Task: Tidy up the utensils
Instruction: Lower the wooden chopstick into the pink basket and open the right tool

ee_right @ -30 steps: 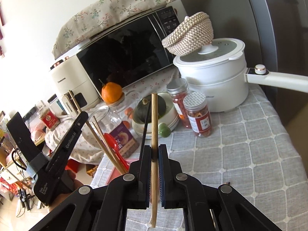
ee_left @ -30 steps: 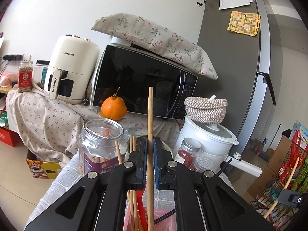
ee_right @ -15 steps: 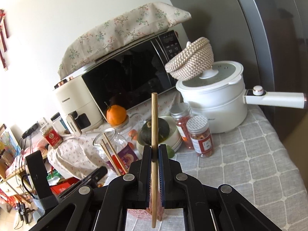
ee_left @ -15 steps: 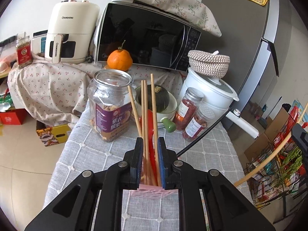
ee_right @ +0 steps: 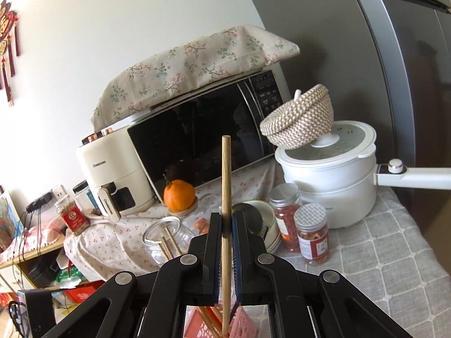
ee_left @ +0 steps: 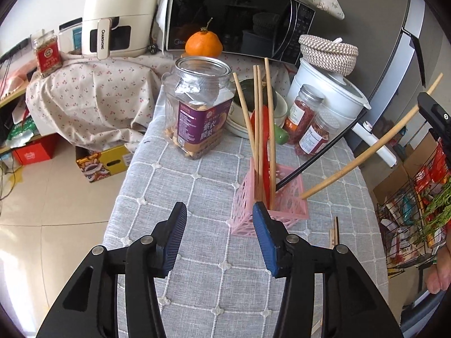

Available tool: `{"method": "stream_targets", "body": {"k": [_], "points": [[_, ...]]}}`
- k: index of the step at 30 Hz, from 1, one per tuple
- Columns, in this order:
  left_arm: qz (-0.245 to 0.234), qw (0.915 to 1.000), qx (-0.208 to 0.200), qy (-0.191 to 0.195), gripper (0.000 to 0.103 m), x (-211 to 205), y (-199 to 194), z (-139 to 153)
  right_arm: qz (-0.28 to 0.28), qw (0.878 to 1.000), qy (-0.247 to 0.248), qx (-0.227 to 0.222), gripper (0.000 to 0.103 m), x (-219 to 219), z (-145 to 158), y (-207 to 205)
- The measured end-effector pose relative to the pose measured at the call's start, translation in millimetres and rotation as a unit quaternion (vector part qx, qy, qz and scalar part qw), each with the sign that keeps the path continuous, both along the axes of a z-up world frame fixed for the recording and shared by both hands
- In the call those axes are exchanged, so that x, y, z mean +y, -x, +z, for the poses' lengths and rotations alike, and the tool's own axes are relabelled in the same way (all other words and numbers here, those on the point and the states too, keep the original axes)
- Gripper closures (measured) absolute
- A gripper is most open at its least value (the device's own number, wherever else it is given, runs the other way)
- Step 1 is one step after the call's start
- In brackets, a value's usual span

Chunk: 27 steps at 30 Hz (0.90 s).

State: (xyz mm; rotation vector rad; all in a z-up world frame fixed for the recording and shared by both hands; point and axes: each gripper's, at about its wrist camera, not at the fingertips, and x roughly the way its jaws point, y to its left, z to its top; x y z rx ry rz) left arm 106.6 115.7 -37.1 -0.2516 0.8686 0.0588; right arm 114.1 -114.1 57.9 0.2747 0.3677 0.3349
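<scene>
A pink lattice utensil holder stands on the grey checked tablecloth. It holds three wooden chopsticks, a red utensil and a black chopstick. My left gripper is open and empty, just in front of the holder. My right gripper is shut on a wooden chopstick. In the left wrist view that chopstick slants down with its tip over the holder's right rim. The holder shows below the right gripper.
Behind the holder stand a purple-labelled jar, two spice jars, stacked bowls and a white pot with a woven basket. More chopsticks lie on the cloth right of the holder. A wire rack stands at the right.
My left gripper has let go of its chopstick, which now stands in the holder, opened and pulled back. My right gripper has brought its chopstick over the holder.
</scene>
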Motion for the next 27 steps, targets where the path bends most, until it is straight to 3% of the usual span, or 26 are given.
{"method": "stream_targets", "body": {"k": [10, 18, 20, 22, 27], "points": [[-0.008, 0.9998, -0.002, 0.017, 0.052, 6.9, -4.7, 1.2, -0.006, 0.997, 0.072, 0.016, 0.097, 42.0, -27.7, -30.3], [-0.020, 0.9995, 0.010, 0.020, 0.052, 0.7, -6.9, -2.7, 0.004, 0.997, 0.056, 0.057, 0.095, 40.3, -45.0, -43.7], [-0.024, 0.9993, 0.017, 0.022, 0.050, -1.0, -7.4, -5.0, 0.010, 0.997, 0.050, 0.060, 0.089, 34.9, -41.8, -40.9], [-0.029, 0.9990, 0.023, 0.026, 0.048, -3.4, -7.0, -7.4, 0.014, 0.997, 0.043, 0.058, 0.071, 27.8, -36.0, -35.4], [-0.040, 0.9987, 0.026, 0.019, 0.041, -16.1, -3.7, -9.4, 0.016, 0.997, 0.040, 0.059, 0.060, 5.8, -23.1, -17.1]]}}
